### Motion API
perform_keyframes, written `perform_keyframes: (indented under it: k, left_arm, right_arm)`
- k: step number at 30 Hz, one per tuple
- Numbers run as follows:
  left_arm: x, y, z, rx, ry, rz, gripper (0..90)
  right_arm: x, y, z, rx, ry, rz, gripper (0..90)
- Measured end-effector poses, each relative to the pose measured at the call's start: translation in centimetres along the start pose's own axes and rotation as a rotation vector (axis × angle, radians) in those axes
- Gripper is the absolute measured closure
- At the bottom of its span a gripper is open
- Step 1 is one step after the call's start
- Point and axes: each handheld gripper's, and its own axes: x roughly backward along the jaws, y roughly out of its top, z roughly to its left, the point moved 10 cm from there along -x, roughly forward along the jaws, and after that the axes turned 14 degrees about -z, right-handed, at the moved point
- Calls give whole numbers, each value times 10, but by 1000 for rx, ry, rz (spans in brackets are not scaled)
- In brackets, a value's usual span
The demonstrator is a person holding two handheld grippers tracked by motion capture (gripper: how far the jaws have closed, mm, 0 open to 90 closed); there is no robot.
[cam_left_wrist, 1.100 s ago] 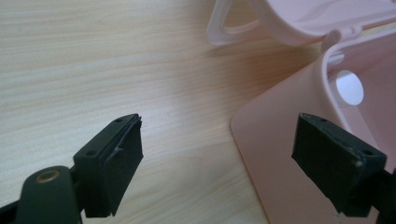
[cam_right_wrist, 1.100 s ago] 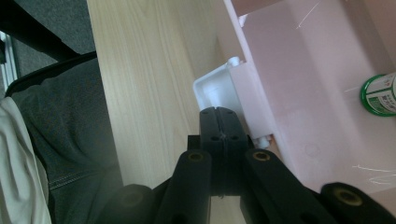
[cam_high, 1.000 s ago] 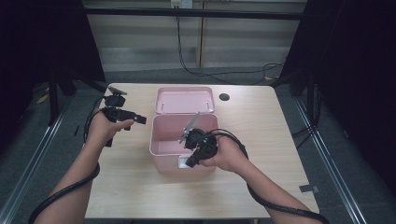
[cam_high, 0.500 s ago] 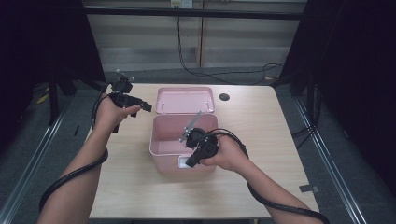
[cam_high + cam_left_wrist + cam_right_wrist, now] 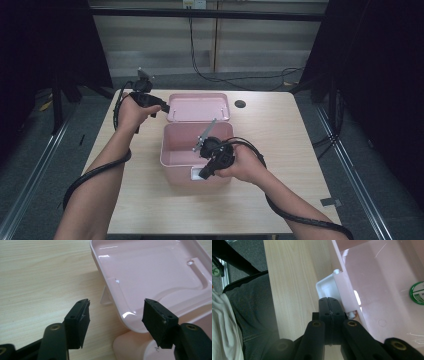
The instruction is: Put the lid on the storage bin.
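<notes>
Pink box (image 5: pixel 176 150) sits at worktop (image 5: pixel 280 145) centre, open, near edge toward the person. Its pink lid (image 5: pixel 197 106) lies flat, inner side up, at 12 o'clock of the box, just beside or touching its far rim; cannot tell which from the high view.

Left gripper (image 5: pixel 159 106) held at 10 o'clock of the box, at the lid's left end. In the left gripper view (image 5: pixel 116 312) the jaws stand spread, with the lid's corner (image 5: pixel 130 315) between them; the pads do not press on it. The jaws have just been closing.

Right gripper (image 5: pixel 204 173) at the box's near wall, 6 o'clock side. In the right gripper view (image 5: pixel 329 305) the 2 jaws are pressed together, tips right against the white latch (image 5: pixel 328 288) on the wall's outside; whether they pinch any part of it cannot be told.

Green-rimmed round item (image 5: pixel 418 293) lies inside the box, cut off at the frame edge.

Dark round hole (image 5: pixel 240 104) in the worktop at 3 o'clock of the lid.
</notes>
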Motion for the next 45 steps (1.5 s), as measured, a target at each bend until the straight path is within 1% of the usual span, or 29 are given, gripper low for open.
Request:
perform_keyframes:
  k: [2,5,7,8,11,13,15,17,18,22,25,26,27,29,30,33,34,36,37,39,42,45]
  left_arm:
    - [-5,0,0,3,8,11,395]
    - [-13,-1,-1,10,20,26,436]
    - [-18,0,-2,10,28,29,441]
    - [-20,-1,-2,9,30,39,442]
    - [-26,0,-2,13,29,44,449]
    - [-28,1,-1,9,33,46,454]
    - [-30,3,0,15,39,49,460]
    - [-31,4,-1,21,35,47,463]
    - [-32,5,1,14,41,48,469]
    - [-36,6,3,28,50,52,484]
    - [-39,8,6,26,54,54,493]
    - [-41,9,6,28,50,50,495]
    - [-42,9,6,29,53,54,502]
    - [-44,11,7,26,51,55,502]
    - [-46,11,7,34,55,56,502]
    - [-50,13,9,35,56,59,510]
    - [-51,14,9,40,53,60,515]
    - [-54,14,12,45,65,69,525]
    - [-56,14,12,50,62,74,530]
    - [-59,17,13,57,67,72,533]
    - [-63,19,13,54,69,79,548]
    - [-69,20,12,60,74,88,576]
  right_arm:
    - [0,0,0,1,1,0,900]
    - [0,0,0,3,4,0,900]
    - [0,0,0,5,8,-3,900]
    - [0,0,0,4,10,-6,900]
    - [0,0,0,-4,10,-14,900]
    - [0,0,0,-6,11,-16,900]
    - [0,0,-1,-7,13,-16,900]
    - [0,0,-1,-5,14,-15,900]
    - [0,0,-1,-4,14,-14,900]
    - [0,0,-1,-3,17,-5,900]
    - [0,0,-1,-3,16,-1,900]
    - [0,0,-2,5,19,-2,900]
    - [0,1,-2,-4,19,-2,900]
    - [0,1,-2,-5,20,-2,900]
    - [0,1,-1,-9,21,-1,900]
    - [-1,1,-2,1,22,0,900]
    - [-1,1,-2,-1,25,1,900]
    - [-1,1,-2,-3,33,-4,900]
    - [-1,1,-2,-1,35,-5,900]
    - [-1,1,-2,-3,39,-1,900]
    - [-1,2,-2,1,48,-7,900]
    - [-1,2,-2,-9,53,-7,900]
